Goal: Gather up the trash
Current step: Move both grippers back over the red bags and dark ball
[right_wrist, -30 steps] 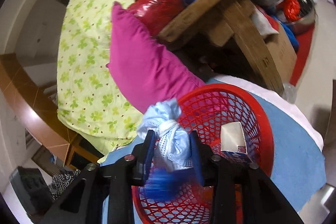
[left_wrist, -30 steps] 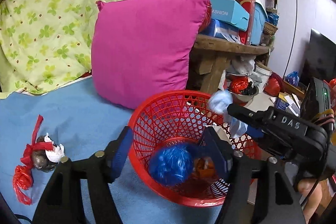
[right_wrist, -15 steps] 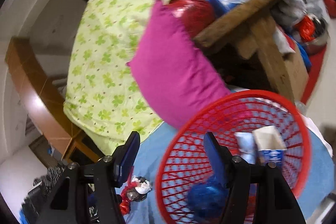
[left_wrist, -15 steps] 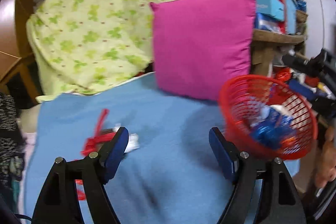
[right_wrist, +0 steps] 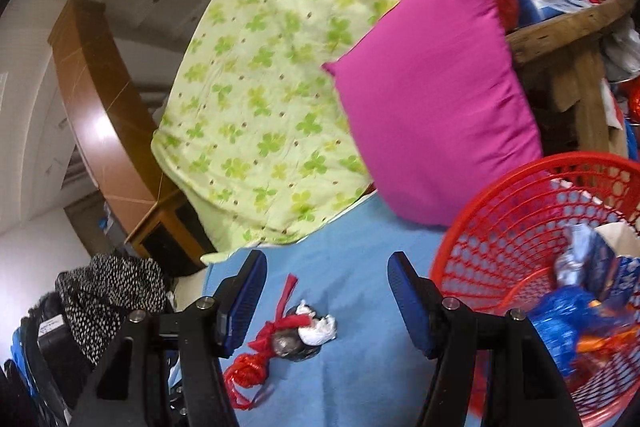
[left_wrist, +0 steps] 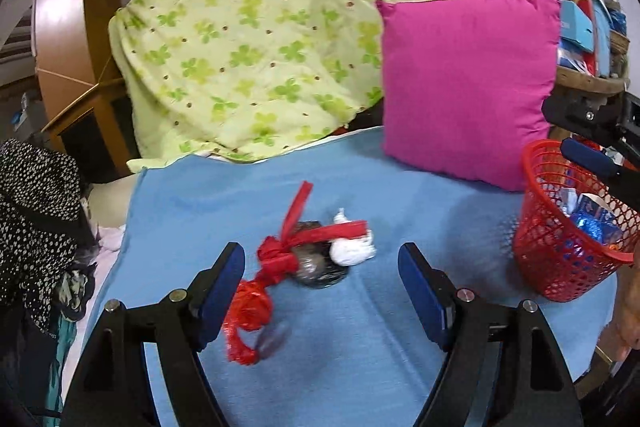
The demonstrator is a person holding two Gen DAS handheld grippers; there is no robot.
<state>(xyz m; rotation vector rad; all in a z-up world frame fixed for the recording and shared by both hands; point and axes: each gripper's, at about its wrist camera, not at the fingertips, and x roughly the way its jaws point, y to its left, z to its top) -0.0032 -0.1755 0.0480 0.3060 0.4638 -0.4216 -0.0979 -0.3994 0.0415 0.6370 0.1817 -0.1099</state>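
Nearest in the left wrist view, the left gripper [left_wrist: 322, 281] has its two blue-padded jaws spread wide with nothing pressed between them, hanging over a blue blanket [left_wrist: 400, 347] that covers the surface. Just past the pads lies a clump of trash [left_wrist: 316, 261]: a crumpled red plastic bag with a loose red strip, a dark grey wad and a small white crumpled piece, all touching one another and lying flat on the blanket, apart from both pads. In the right wrist view the right gripper [right_wrist: 324, 297] is likewise released, jaws apart and holding nothing; over the last second its jaws opened and then held, and no object sits between them now. The same clump of trash [right_wrist: 298, 337] shows below and between its pads, farther off on the blanket and untouched. To the right stands a red mesh basket [right_wrist: 480, 255], tilted toward that camera, with a blue crumpled wrapper, a small white-and-blue carton and orange scraps inside; in the left wrist view the red mesh basket [left_wrist: 548, 259] sits at the blanket's right edge, well apart from the clump, with the other gripper's black body and one blue pad above its rim. Behind the basket a magenta pillow [left_wrist: 468, 87] stands propped upright. Farther back, a pale green clover-print quilt [left_wrist: 272, 39] is heaped beside the pillow, and a cluttered wooden table [right_wrist: 560, 27] with blue boxes stands to the right.
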